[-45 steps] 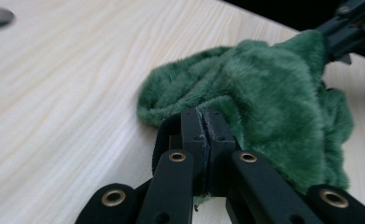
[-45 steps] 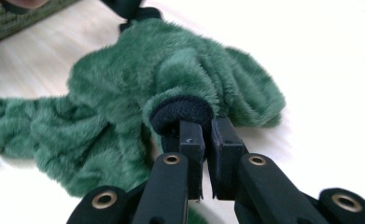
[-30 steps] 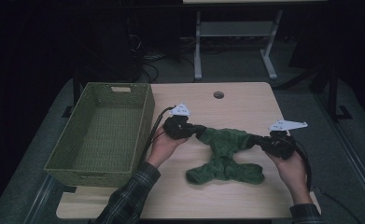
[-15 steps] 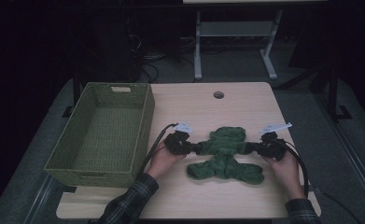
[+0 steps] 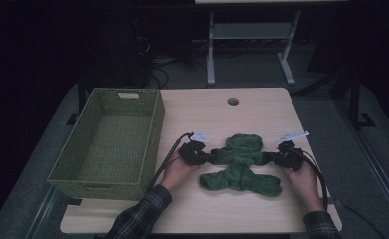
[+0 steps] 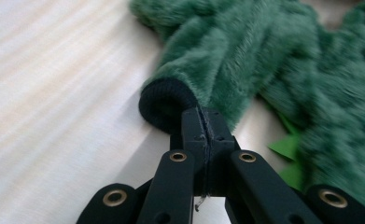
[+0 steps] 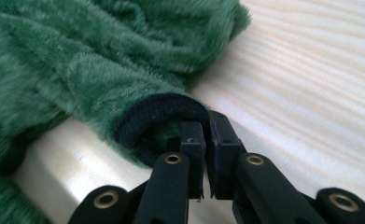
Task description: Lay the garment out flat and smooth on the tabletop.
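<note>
- Green fleece garment lay on the wooden table, spread between the two grippers, on the person's side of the tabletop and right of the basket.
- Left gripper: jaws closed down on the dark ribbed cuff of one sleeve; in the left gripper view the pads met with only a thin fold of cuff between them.
- Right gripper: jaws clamped on the other cuff, pinching its edge; the opening of the cuff gaped beside the pads.
- Both sleeves ran out sideways from the body of the garment, roughly in one line; the lower part sat bunched toward the near edge, not flat.
- Handling, judged: soft, limp, light. Plush pile looked thick and would compress under the pads, so a shallow pinch on pile alone could slip. The knit cuffs seemed the firmer places to grip, and both grips sat there. No risk of breakage; main risk was the cloth sagging, dragging or folding on itself when lifted.
- A bright green scrap showed under the fleece in the left gripper view; could not tell what it was.
- Surface: pale wood-grain top, smooth, with a round cable hole near the far edge.
- Woven green basket stood at the left of the table, apart from the garment, nothing seen inside.
- Room: dim, dark floor, a metal table frame and loose cables behind.
</note>
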{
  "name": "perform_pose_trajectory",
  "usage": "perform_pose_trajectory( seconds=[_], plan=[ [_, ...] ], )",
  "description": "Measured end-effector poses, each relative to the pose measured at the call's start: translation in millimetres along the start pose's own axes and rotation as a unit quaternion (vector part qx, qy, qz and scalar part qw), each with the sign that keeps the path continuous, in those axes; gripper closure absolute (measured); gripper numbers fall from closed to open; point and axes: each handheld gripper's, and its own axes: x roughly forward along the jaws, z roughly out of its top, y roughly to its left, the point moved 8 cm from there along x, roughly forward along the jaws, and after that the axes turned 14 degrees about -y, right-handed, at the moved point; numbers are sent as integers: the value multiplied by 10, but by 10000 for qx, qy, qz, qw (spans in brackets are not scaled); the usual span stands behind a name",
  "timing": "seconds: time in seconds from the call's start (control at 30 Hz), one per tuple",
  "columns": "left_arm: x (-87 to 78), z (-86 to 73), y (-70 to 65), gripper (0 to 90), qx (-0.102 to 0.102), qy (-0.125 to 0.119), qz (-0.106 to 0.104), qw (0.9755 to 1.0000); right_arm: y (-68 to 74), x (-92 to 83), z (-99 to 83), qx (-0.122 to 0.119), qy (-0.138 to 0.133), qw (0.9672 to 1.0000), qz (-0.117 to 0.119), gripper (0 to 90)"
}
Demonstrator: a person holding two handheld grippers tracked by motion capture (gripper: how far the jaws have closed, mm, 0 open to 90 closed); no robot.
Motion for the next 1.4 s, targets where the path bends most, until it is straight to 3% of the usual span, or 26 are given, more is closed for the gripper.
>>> perform_pose_trajectory(
  seconds=[0.17,0.27,0.4,0.5,0.67,0.73,0.93,1.1,1.23,1.27,1.37,1.4],
  plan=[
    [28,15,20,887,-92,-110,-11,9999,-41,64,45,73,-106,9999,-13,835],
    [31,15,11,885,-77,-92,-35,9999,-44,47,58,116,-103,9999,32,735],
    [63,21,-37,883,-81,-101,-132,9998,-77,-192,234,248,-439,9987,122,667],
    [78,27,-61,883,1,-54,-160,9999,-94,-288,351,211,-617,9977,195,644],
    [91,36,-82,883,6,-72,-184,9998,-101,-354,427,174,-586,9979,237,627],
    [83,55,-76,884,1,-113,-163,9998,-61,-408,436,197,-608,9969,469,620],
    [59,103,-67,886,19,-231,-111,9997,-54,-508,386,118,-545,9970,538,605],
    [54,114,-90,885,58,-228,-156,9996,-65,-582,385,96,-648,9963,549,609],
    [64,118,-125,884,73,-239,-200,9995,-94,-523,505,115,-710,9960,537,619],
    [60,125,-131,882,59,-269,-209,9994,-91,-415,598,80,-714,9961,511,621],
    [50,131,-124,880,80,-275,-231,9993,-86,-308,663,118,-675,9960,580,625],
    [48,133,-122,876,76,-281,-240,9993,-98,-180,734,50,-637,9963,577,625]
  ],
)
